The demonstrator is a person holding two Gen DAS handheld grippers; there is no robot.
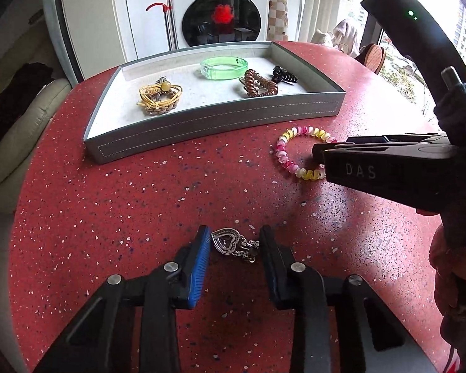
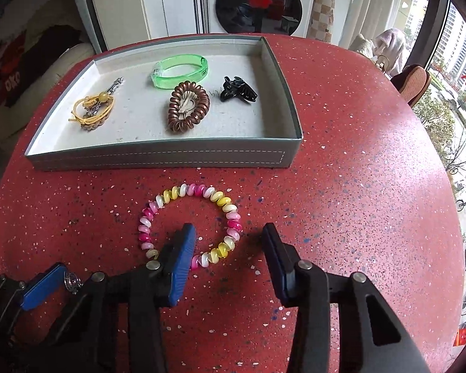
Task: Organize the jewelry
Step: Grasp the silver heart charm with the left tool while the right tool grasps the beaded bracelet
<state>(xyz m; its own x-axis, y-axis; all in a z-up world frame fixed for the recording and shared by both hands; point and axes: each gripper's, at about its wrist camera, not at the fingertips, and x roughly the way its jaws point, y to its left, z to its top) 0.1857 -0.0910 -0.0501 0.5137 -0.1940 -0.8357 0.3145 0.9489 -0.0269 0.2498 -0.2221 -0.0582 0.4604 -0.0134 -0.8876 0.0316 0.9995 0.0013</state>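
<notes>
Silver heart charm (image 1: 226, 241) lies on the red speckled worktop (image 1: 139, 202), between the fingers of my left hand-held gripper (image 1: 235, 242). The blue pad just meets its left edge; the right pad looks to stand a hair off the clasp end, so the jaws are apart, not clamped.

Pink-yellow coil bracelet (image 2: 191, 222) lies flat on the worktop, near the tray's front wall. My right hand-held gripper (image 2: 230, 244) straddles its near-right arc: one finger inside the ring, the other outside. Jaws apart, no pad pressing the coil.

Grey tray (image 2: 158, 157) sits beyond, holding a yellow cord bundle (image 2: 91, 110) at left, green bangle (image 2: 180, 71) far centre, brown coil tie (image 2: 188, 108) mid, black claw clip (image 2: 238, 90) right. Its front wall stands between both pieces and the tray floor.

Washing machine (image 1: 220, 9) behind the worktop.
</notes>
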